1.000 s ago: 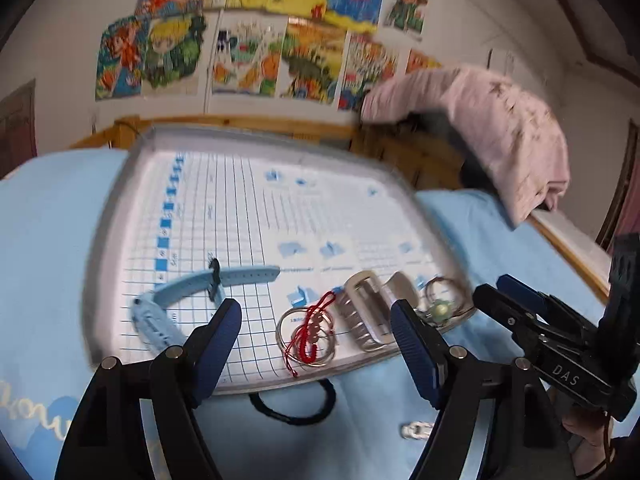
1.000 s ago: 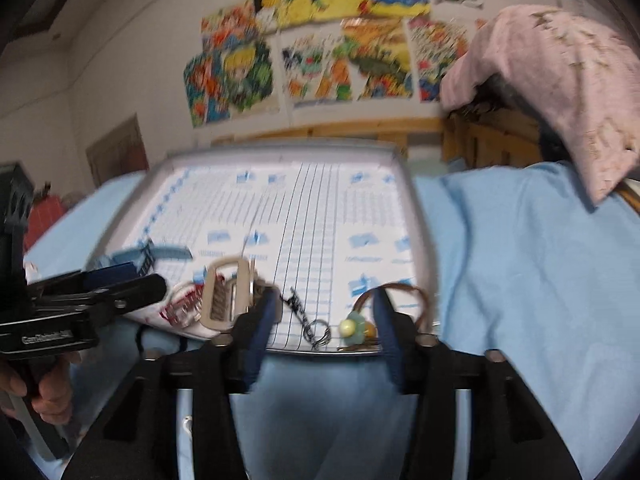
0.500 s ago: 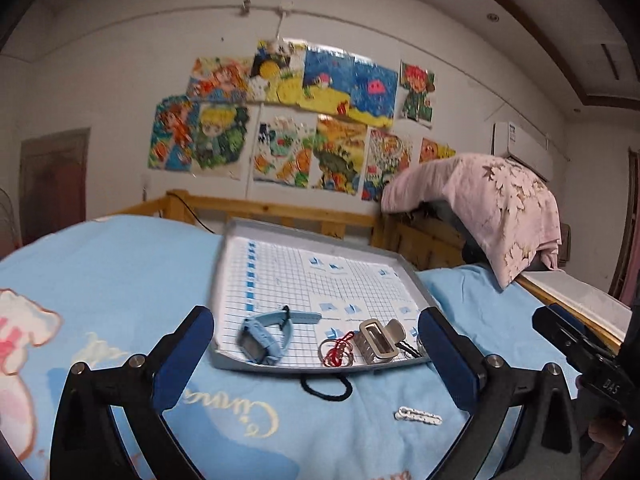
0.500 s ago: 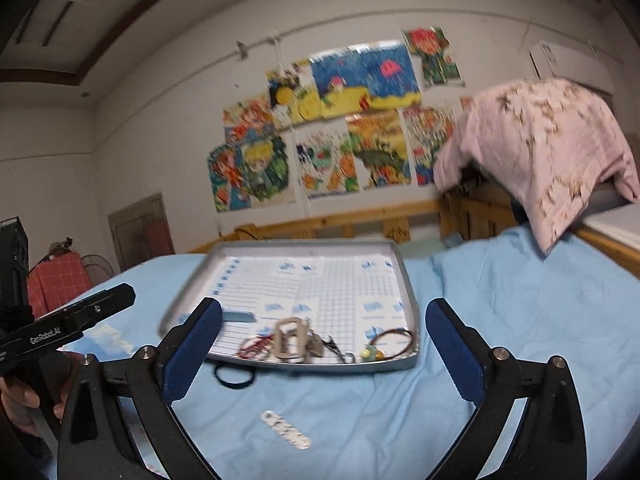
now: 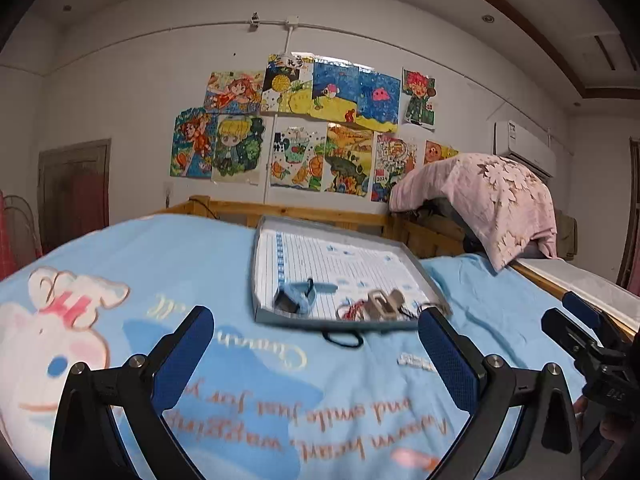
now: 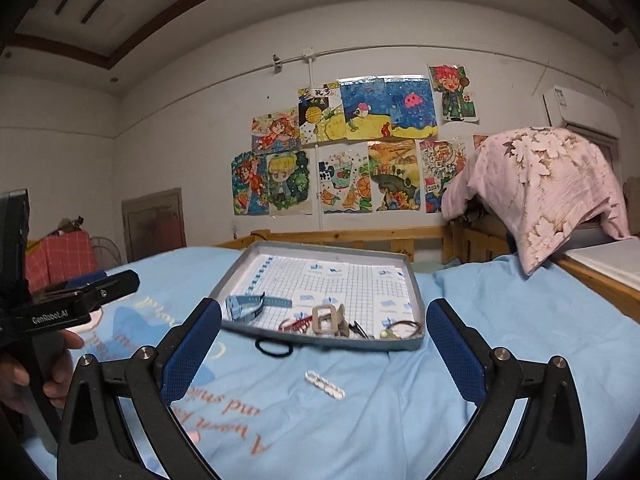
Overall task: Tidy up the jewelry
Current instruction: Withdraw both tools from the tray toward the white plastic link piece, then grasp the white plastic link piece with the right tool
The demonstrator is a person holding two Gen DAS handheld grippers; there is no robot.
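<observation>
tray (image 6: 412, 288) beyond spread right tool (image 6: 322, 350)

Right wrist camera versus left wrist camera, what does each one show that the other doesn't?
Only the right wrist view shows the left gripper from outside, with the hand on its handle, and the brown bracelet in the tray's near right corner.

Only the left wrist view shows the right gripper from outside, and the bunny print on the blanket.

Both show the gray tray with the blue watch and beige clasp, plus the black hair tie and white clip outside it.
</observation>
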